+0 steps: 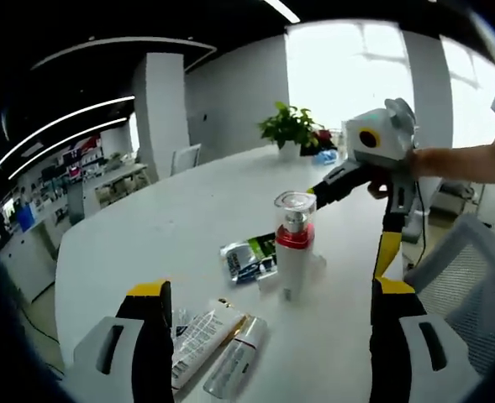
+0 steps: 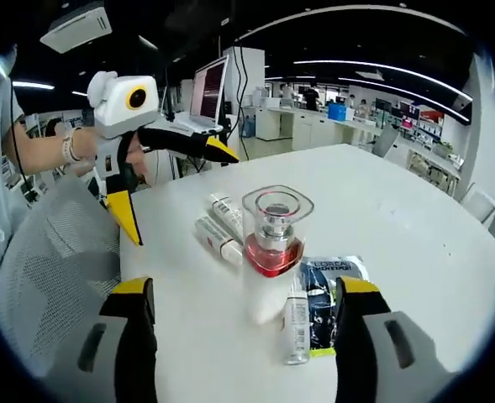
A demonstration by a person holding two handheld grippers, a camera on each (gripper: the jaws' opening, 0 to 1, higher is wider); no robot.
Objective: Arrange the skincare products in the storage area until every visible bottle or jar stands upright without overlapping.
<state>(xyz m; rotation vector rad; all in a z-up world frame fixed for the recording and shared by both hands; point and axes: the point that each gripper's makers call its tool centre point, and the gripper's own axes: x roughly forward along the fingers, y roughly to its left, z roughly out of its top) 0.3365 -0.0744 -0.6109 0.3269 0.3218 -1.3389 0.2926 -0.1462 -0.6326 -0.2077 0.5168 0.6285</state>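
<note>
Currently both grippers — left (image 1: 268, 336), right (image 2: 245, 344) — hang released; the bottle (image 2: 268, 260) stands mid-table, so grip each lying tube (image 1: 198, 340) low — set it upright, apart.

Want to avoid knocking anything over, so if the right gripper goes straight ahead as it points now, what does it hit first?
Probably the upright pump bottle with the clear cap and red band, standing between the open jaws of the right gripper. Depth is hard to judge; a small tube lies beside its base.
</note>
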